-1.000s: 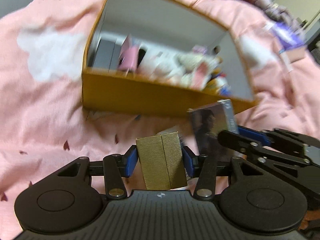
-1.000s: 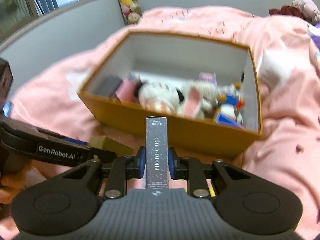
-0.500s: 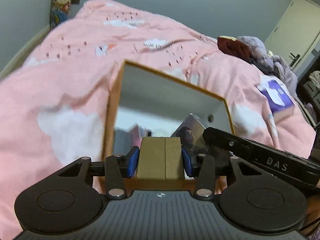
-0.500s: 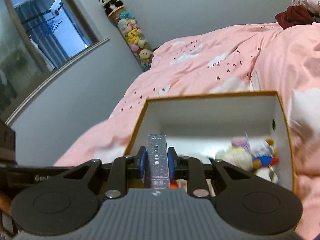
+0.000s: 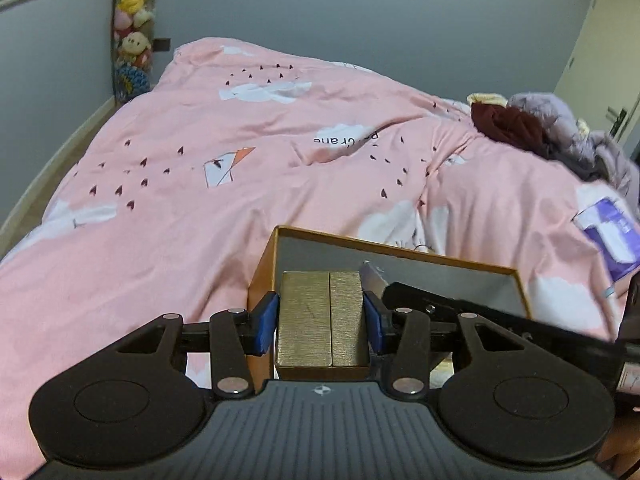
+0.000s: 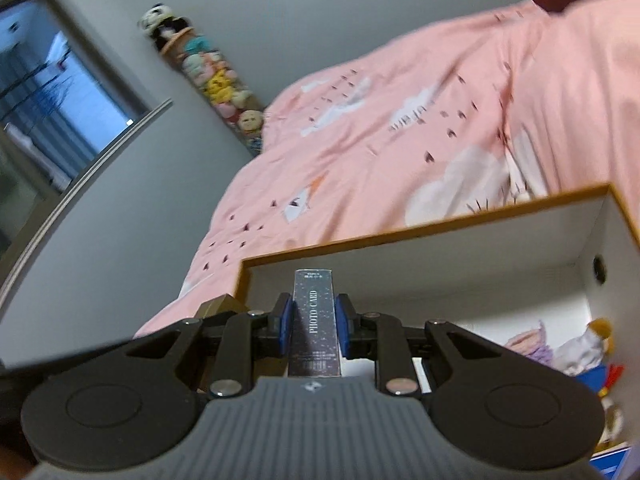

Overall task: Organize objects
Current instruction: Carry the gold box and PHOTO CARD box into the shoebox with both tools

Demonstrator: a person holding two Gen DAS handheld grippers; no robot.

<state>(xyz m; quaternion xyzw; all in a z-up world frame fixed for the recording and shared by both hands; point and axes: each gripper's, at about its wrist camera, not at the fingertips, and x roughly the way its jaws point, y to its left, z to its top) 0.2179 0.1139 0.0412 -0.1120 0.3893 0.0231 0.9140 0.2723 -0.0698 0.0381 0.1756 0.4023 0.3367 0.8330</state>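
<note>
Gold box (image 5: 323, 318) sat clamped in the left gripper (image 5: 320, 320) above the orange storage box (image 6: 420, 236); right gripper (image 6: 314, 330) pinched the photo-card pack (image 6: 315, 322). Best lowered clear of the rim before release, beside the plush toys (image 6: 560, 348).

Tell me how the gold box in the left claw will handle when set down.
The gold box looks rigid, with flat, squared faces, so it should stand, not roll. Its ribbed surface probably grips the pads well.
</note>
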